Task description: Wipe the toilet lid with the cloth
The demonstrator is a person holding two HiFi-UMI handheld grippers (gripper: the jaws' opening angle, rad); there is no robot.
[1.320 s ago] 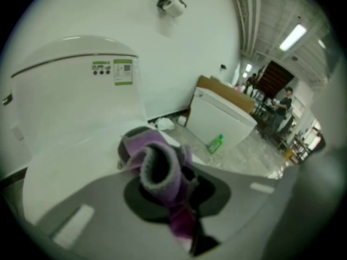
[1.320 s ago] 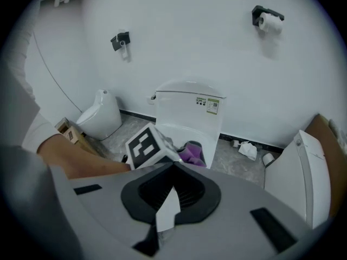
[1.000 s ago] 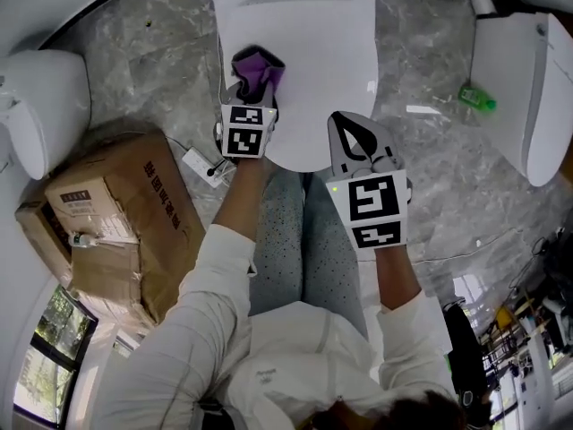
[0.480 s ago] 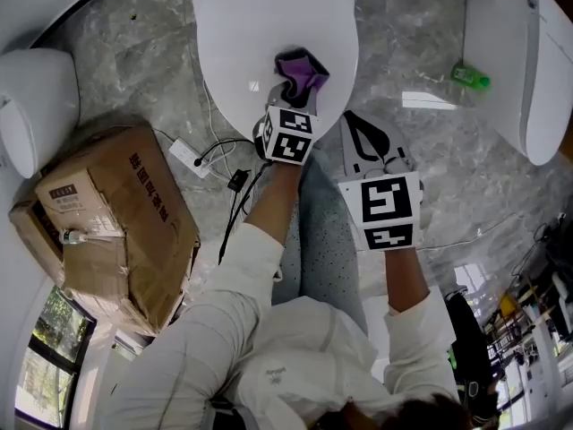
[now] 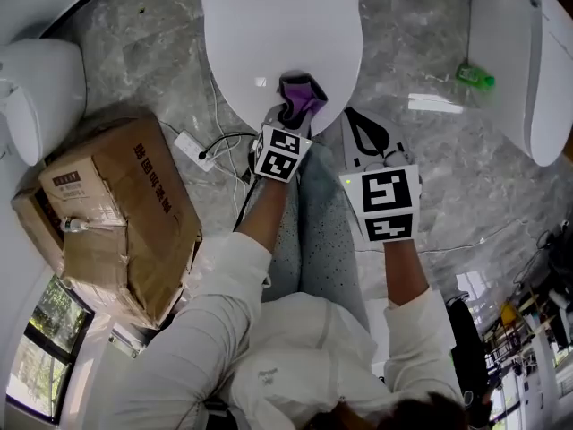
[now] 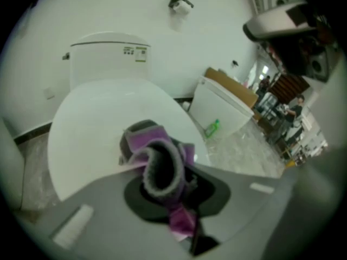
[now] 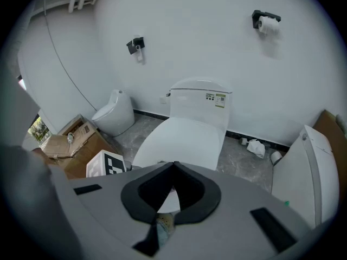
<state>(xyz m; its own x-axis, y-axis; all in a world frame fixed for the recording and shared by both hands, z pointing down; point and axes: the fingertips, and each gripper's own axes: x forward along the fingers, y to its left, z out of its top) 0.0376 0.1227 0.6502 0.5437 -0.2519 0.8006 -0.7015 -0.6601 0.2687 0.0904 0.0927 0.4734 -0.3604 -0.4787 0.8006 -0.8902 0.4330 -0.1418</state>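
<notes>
As left tool (image 5: 295, 115) is clamped on the purple cloth (image 5: 301, 95) at the toilet lid (image 5: 277, 25) near edge, cloth looks soft, light, floppy; best held bunched at mid-fold. Right tool (image 5: 358, 125): jaws together, empty, just off lid's near rim.

Toilet lid (image 5: 269, 25) free toward 12 o'clock. Cardboard box (image 5: 116, 213) blocks 8 o'clock; power strip (image 5: 190, 145), 9 o'clock; second toilet (image 5: 524, 70), 2 o'clock.

Sanitaryware storeroom or showroom. Toilet (image 5: 282, 34), second toilet (image 5: 524, 70) and another white fixture (image 5: 40, 97) share one marble floor (image 5: 430, 168). Cardboard boxes (image 5: 116, 222) beside; roll holder (image 7: 265, 19) on wall (image 7: 206, 47).
</notes>
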